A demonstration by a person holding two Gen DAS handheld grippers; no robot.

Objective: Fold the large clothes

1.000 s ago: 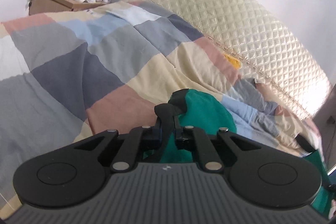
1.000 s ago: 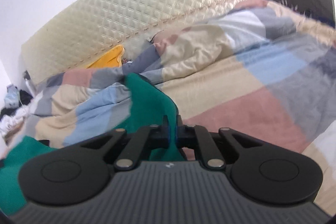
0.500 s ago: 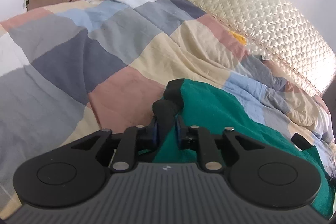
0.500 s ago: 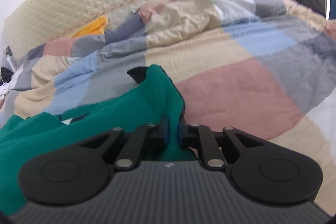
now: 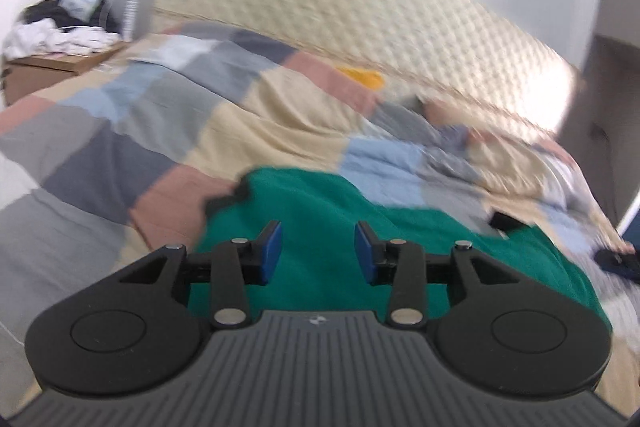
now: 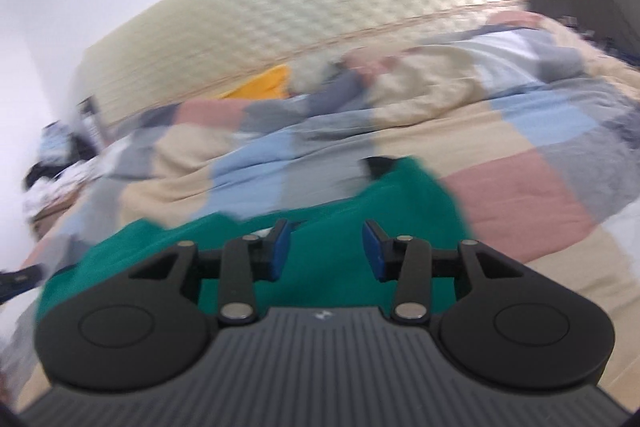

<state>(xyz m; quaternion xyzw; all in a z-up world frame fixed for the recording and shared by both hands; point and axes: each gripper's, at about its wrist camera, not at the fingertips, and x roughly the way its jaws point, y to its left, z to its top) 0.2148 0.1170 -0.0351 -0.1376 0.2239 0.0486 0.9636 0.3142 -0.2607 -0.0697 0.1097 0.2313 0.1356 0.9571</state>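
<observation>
Both grippers have let go since a second ago: then each was pinched shut on a bunched corner of the green garment, and now the cloth lies flat on the bed. Nearest the lens, the left gripper (image 5: 316,251) has its jaws apart and opening, with nothing pressed between the blue pads; the green garment (image 5: 328,203) shows through the gap but lies below them. The right gripper (image 6: 325,250) is the same, jaws apart and opening, clear of the cloth.

Just beyond the jaws the garment spreads across the patchwork quilt (image 5: 160,131), its dark trim at the far corners. Further off sit the rumpled bedding, a yellow item (image 6: 262,87) against the quilted headboard (image 5: 360,27), and a cluttered nightstand (image 5: 56,63) at the far left.

This looks like the release after laying down a fold. Next, probably, comes picking a fresh edge or corner for the following fold; blur hides just how the garment lies.
</observation>
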